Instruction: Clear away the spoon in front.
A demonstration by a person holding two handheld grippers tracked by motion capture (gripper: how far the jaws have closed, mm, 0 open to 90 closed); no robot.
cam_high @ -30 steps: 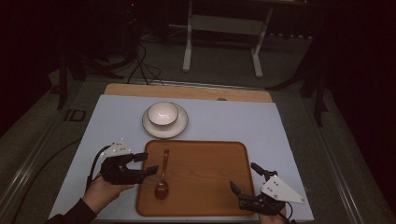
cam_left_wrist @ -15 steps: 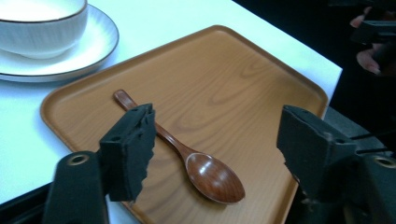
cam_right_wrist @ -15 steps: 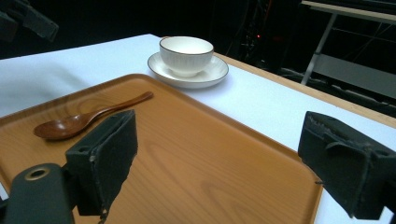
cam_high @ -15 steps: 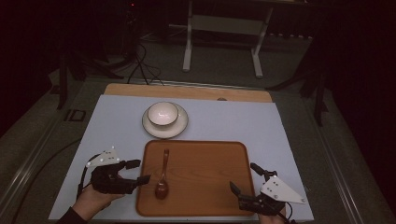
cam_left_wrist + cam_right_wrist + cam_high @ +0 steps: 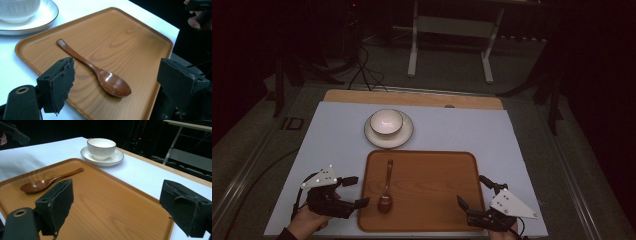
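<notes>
A brown wooden spoon (image 5: 386,187) lies on the left side of a wooden tray (image 5: 432,190), bowl end toward me. My left gripper (image 5: 355,191) sits at the tray's left edge. Its jaws have just been opening and now stand wide, with nothing gripped. In the left gripper view the spoon (image 5: 100,72) rests on the tray (image 5: 130,37) just ahead of the open left gripper (image 5: 117,77). My right gripper (image 5: 473,191) hovers open over the tray's front right corner. The right gripper view looks between its empty jaws (image 5: 120,205) to the spoon (image 5: 50,181).
A white bowl (image 5: 386,121) stands on a white saucer (image 5: 404,135) just behind the tray, on the pale tablecloth. Beyond the table's wooden back edge are a dark floor, cables and a metal stand.
My left gripper has drawn back from the spoon's handle toward the front left and lower, and its jaws stand wider. The spoon stays on the tray. The right gripper has not moved.
</notes>
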